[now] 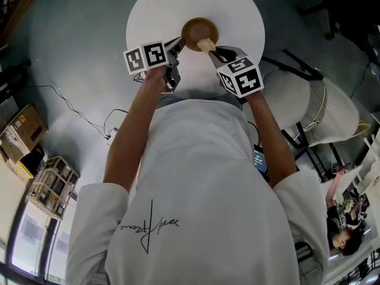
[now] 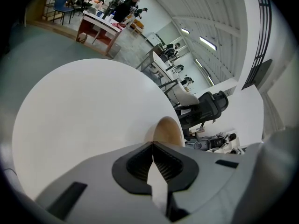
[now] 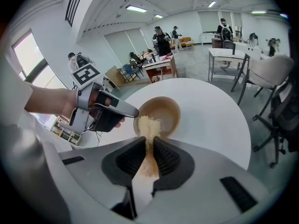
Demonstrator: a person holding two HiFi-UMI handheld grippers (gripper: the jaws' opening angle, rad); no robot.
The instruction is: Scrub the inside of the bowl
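Bowl (image 1: 199, 31), brown and round, upright on a white round worktop (image 1: 148, 16).
Left gripper (image 1: 180, 41): at the bowl's left side, jaws pressed together with nothing seen between them, tips touching the bowl's rim. Right gripper (image 1: 215, 51): on the bowl's near right side, jaws pinching a tan scrub sponge (image 1: 206, 44). The sponge's free end reaches over the bowl's near rim and rests inside the bowl.
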